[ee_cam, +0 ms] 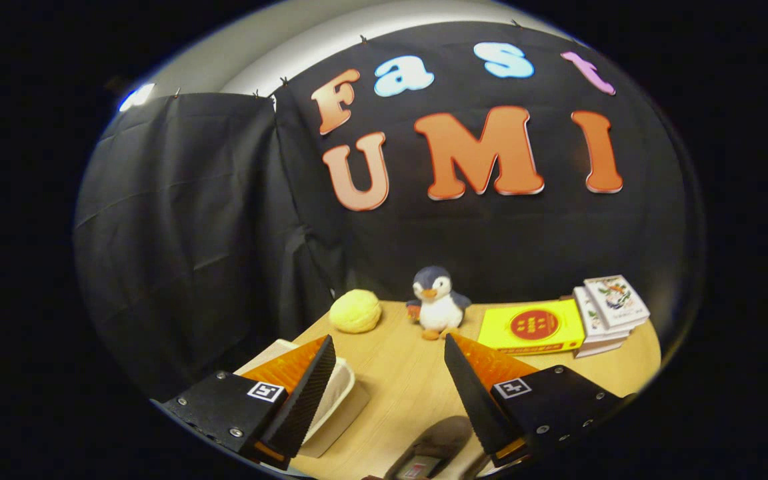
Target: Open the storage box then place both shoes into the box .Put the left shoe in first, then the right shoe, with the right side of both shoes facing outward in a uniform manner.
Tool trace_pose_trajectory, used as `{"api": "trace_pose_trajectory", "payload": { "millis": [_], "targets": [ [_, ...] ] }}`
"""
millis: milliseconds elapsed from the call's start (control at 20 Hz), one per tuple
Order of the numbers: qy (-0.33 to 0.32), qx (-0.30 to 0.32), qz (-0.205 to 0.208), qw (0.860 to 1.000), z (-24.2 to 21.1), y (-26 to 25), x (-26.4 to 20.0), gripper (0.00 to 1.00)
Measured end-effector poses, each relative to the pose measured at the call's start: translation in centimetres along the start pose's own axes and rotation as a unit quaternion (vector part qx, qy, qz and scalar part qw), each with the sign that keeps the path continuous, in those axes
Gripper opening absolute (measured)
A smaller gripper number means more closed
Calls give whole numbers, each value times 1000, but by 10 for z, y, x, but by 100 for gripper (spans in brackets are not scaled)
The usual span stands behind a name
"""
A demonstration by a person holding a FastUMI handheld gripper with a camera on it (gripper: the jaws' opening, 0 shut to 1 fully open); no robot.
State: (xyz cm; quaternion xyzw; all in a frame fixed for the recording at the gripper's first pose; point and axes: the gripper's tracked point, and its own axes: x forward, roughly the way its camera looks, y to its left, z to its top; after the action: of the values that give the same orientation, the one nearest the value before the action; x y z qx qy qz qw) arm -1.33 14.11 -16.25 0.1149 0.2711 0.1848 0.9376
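Note:
My gripper (pixel 387 347) is open above the wooden table (pixel 404 380), its two fingers wide apart with nothing between them. A white storage box (pixel 337 397) lies low on the table under and beside the left finger, partly hidden by it; whether its lid is up cannot be told. The dark opening of a grey shoe (pixel 434 443) shows between the bases of the fingers, close to the right finger. Most of that shoe is cut off.
Beyond the fingers at the table's back stand a yellow round plush (pixel 355 311), a penguin toy (pixel 437 303), a yellow box (pixel 532 327) and a stack of white books (pixel 611 310). Black cloth walls close the back and left.

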Motion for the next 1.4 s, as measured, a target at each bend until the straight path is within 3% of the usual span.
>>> {"api": "trace_pose_trajectory", "payload": {
  "millis": [250,550,800,1200,1300,1400],
  "targets": [
    [108,74,70,989,-61,35,27,98],
    [208,151,136,957,-130,69,48,97],
    [267,179,161,933,-173,82,56,97],
    [287,275,216,892,-183,107,60,95],
    [280,278,220,892,-177,105,59,86],
    [275,295,237,884,-166,109,59,75]
  ]
}}
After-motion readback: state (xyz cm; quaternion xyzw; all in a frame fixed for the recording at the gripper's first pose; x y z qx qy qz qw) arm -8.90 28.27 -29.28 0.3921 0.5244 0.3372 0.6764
